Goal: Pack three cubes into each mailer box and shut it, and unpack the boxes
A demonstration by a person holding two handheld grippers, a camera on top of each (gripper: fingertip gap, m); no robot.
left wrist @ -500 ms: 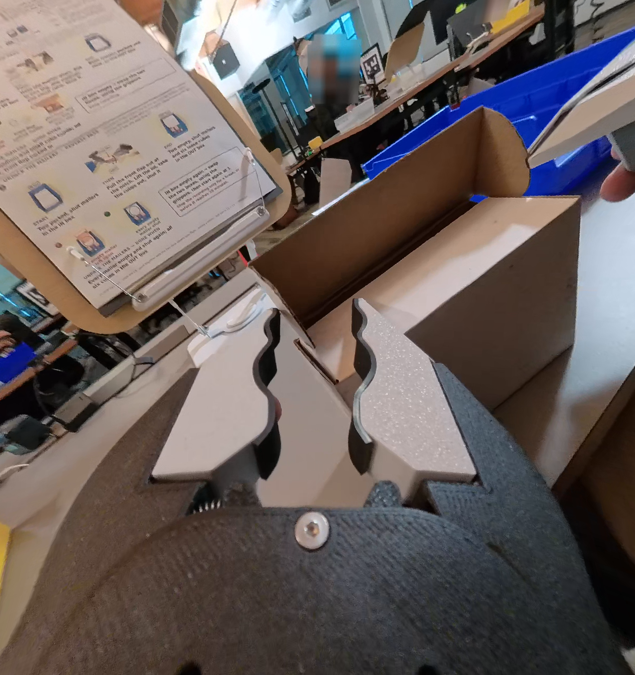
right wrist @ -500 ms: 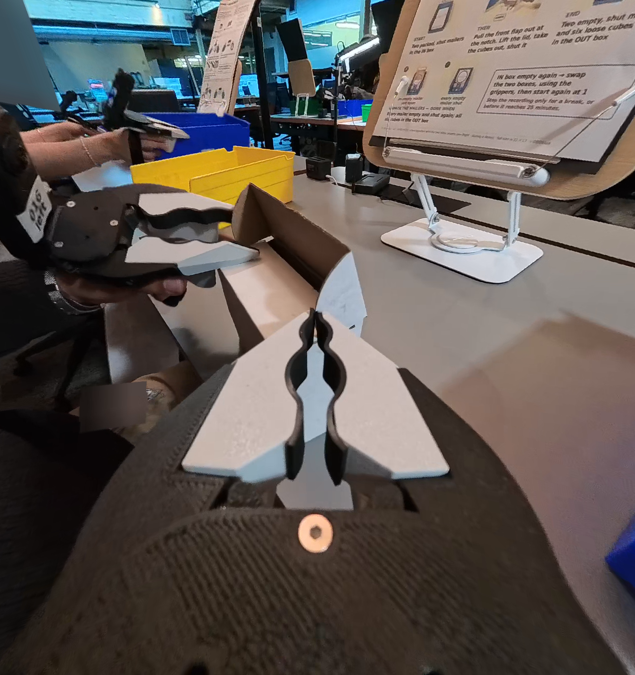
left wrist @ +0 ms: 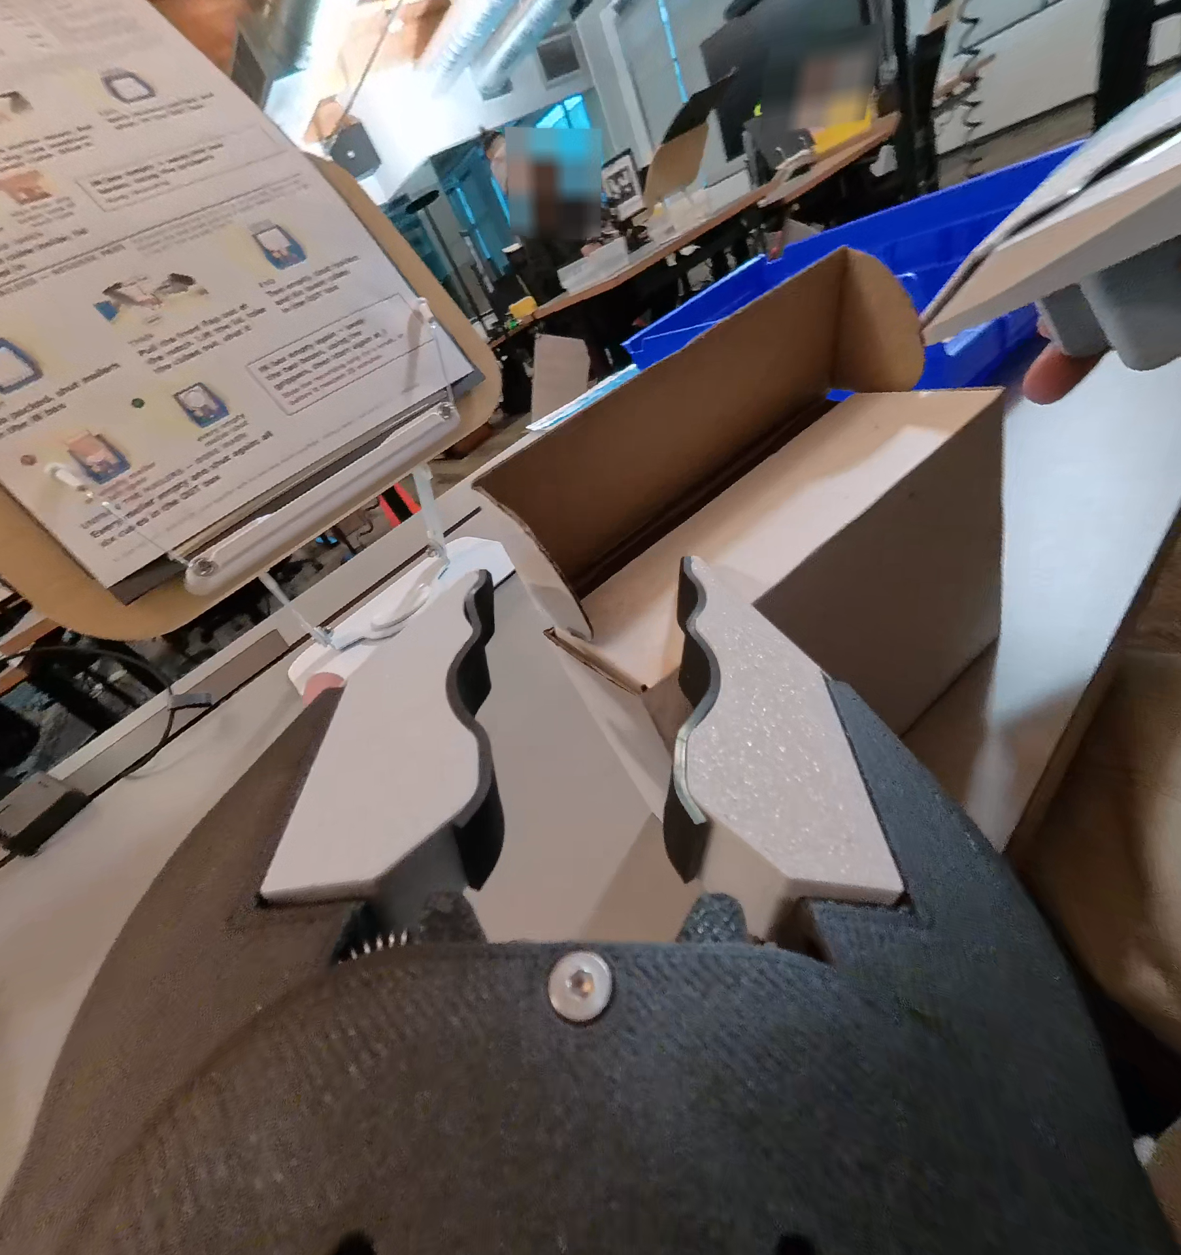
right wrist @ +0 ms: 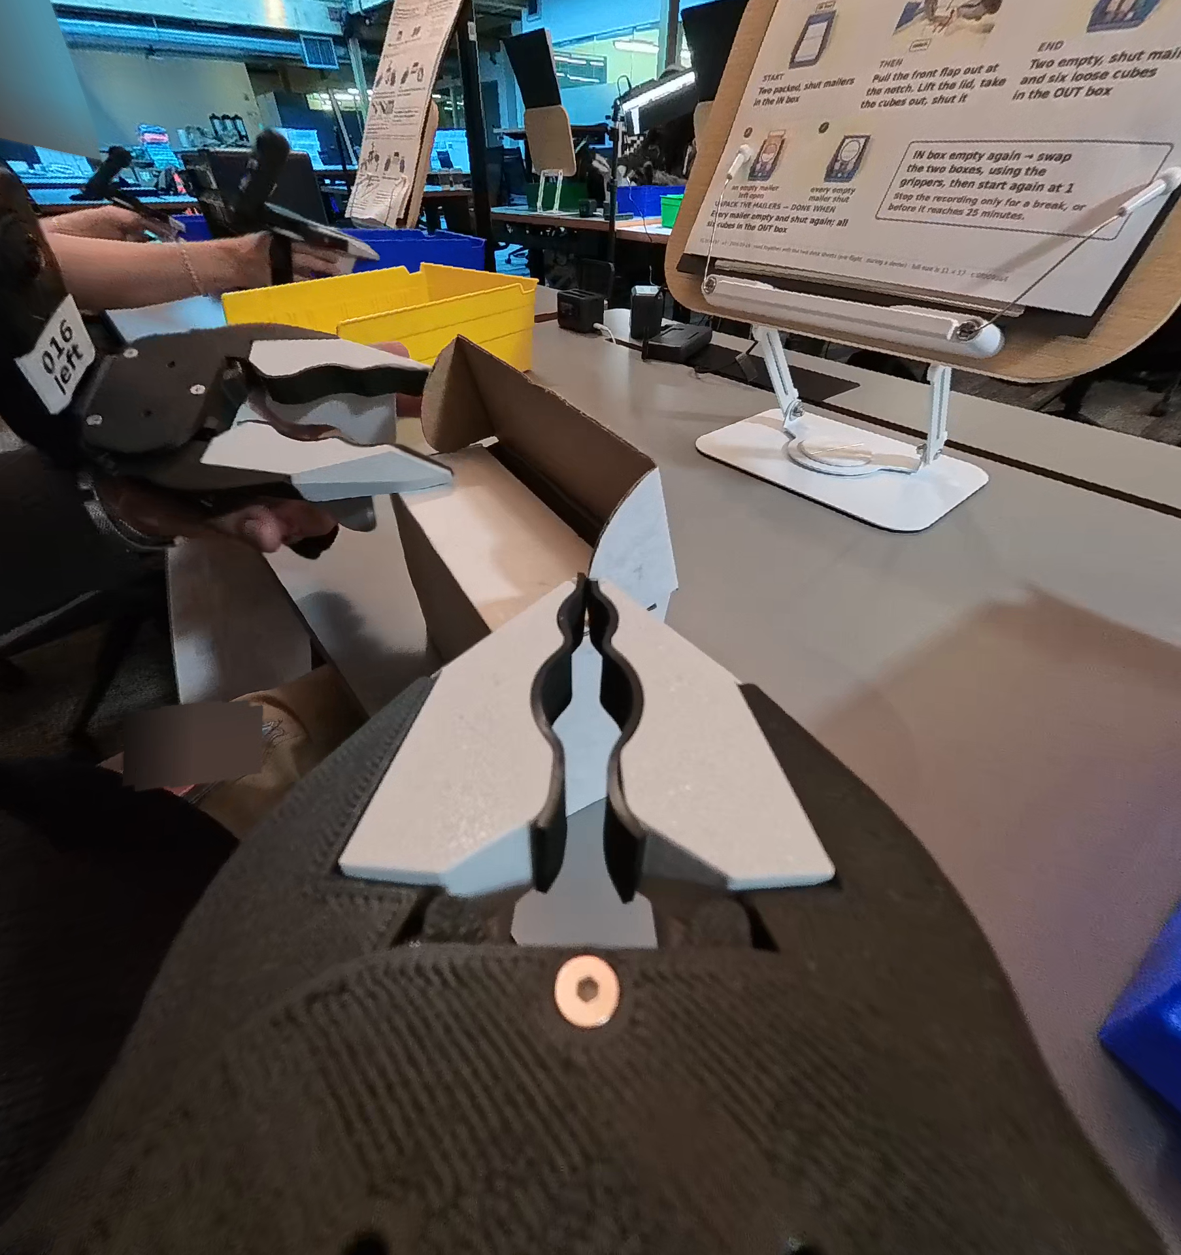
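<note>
Left wrist view: left tool [left wrist: 581, 611] agape by corrugated mailer box [left wrist: 879, 543] | right tool [right wrist: 586, 597] pinching rounded flap [right wrist: 635, 543]

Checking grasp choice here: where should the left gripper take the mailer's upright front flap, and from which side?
Probably the rounded ear at the near end of the front flap, approached endwise from where the left gripper is. The flap is a thin upright sheet with a free top edge, so one finger can go on each face. The open fingers appear to bracket that ear.
</note>
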